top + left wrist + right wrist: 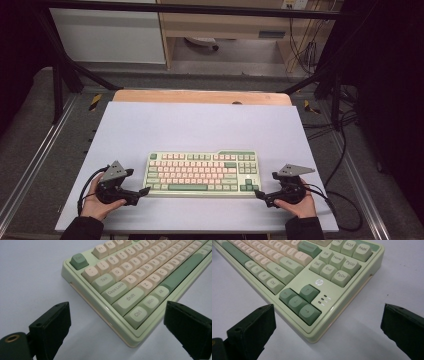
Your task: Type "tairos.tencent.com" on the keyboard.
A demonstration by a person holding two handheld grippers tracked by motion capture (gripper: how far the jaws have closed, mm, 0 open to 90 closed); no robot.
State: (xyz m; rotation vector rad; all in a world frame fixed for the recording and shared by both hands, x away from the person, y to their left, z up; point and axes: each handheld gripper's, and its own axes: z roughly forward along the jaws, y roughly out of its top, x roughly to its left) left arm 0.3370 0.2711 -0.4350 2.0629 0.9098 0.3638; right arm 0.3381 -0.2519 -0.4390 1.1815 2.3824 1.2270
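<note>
**Two claws closed in on a keyboard's near corners**

The left claw (145, 190) stood with its jaws wide apart and nothing between them, its tips just short of the near left corner of a pale green keyboard (202, 173). Seen along that claw, the corner with the Ctrl key (138, 314) lay ahead and between the two jaws, not yet touched. Opposite, the right claw (259, 193) was likewise spread and empty, aimed at the near right corner, where the arrow keys (299, 302) sat just beyond the jaw tips. Each claw was held low in a hand (98, 205), close over the white board (200, 125) on which the keyboard lay flat and square to the person. Farther out, a wooden table edge (200, 96) showed past the board. The step in hand appeared to be the approach for a two-sided grip. The next move likely called for easing both claws forward until each corner sat inside the jaws, then closing evenly so the keyboard would not skew.
</note>
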